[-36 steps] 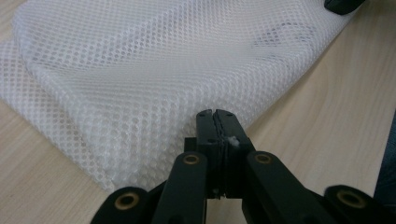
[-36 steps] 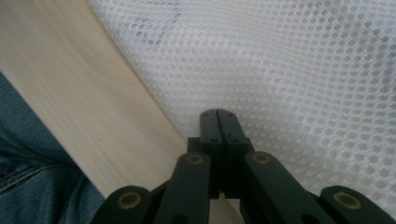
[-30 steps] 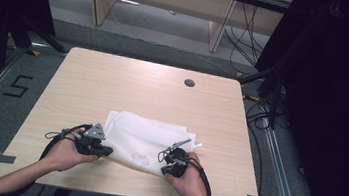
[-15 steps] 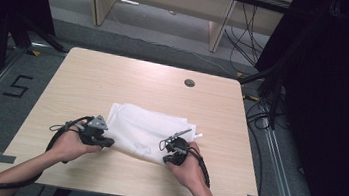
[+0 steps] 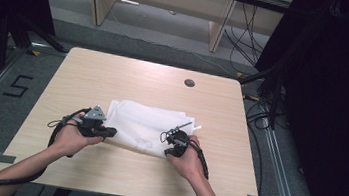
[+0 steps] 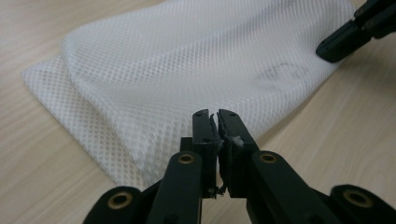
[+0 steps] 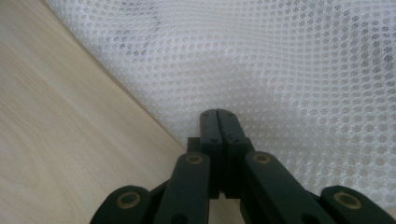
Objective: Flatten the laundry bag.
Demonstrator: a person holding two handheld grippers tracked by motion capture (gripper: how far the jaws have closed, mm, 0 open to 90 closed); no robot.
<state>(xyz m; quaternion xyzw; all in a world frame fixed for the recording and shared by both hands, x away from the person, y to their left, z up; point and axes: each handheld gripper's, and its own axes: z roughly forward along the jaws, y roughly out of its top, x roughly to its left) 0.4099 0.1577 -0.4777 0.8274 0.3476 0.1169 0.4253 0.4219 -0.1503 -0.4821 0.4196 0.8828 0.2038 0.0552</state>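
Pale wood is stretching across the table (image 5: 114, 78), with grey floor and dark cabinets lying beyond its far edge. On it a white mesh bag (image 5: 147, 122) is lying folded flat, its long axis running from one gripper to the other, crosswise to the person.

Seen from above, the left gripper (image 5: 110, 131) is sitting at the bag's left near corner, jaws pointing toward the right hand. In the left gripper view its jaws (image 6: 217, 119) are standing a sliver apart, having just been opening slightly; a shred of white fibre is clinging to one pad, yet no cloth is visibly lying between them, and the mesh bag (image 6: 196, 60) is spreading out just ahead of the tips. From this gripper the bag is lying ahead and away, its folded edges trailing off to the view's left.

The right gripper (image 5: 176, 137) is resting at the bag's near right corner. In the right gripper view its jaws (image 7: 218, 116) are pressing fully together, with the mesh (image 7: 289, 70) lying under and beyond the tips; whether any fabric is being pinched I cannot tell.

Both hands are sitting about equally close to the bag, one at each end of its near edge. My judgement: the coming move is turning on that near edge, which is lying directly between the two sets of tips.
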